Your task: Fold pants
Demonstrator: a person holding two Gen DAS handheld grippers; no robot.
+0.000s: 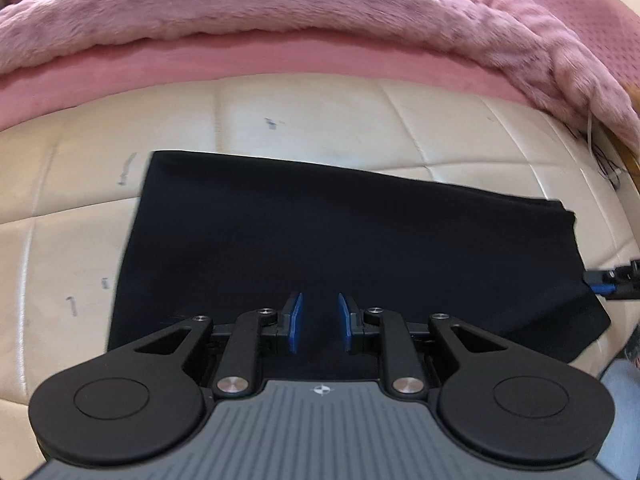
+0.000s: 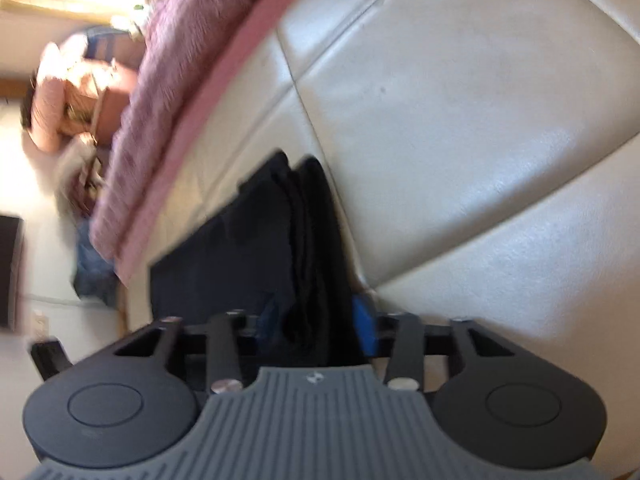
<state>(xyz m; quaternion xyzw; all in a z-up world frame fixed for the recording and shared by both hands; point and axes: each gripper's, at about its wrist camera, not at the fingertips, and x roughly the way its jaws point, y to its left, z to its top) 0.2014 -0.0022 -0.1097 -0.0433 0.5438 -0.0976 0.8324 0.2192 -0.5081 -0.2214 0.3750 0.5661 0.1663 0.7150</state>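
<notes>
Midway through folding: black pants flat in a rectangle mid-frame on the cream leather cushion, left claw parted narrowly, empty above them, right claw around their layered edge, grip unclear; next, fold over.

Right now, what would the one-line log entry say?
black folded fabric pants: flat on cream leather cushion | left gripper: open, above pants | right gripper: pants edge between fingers, grip unclear
</notes>
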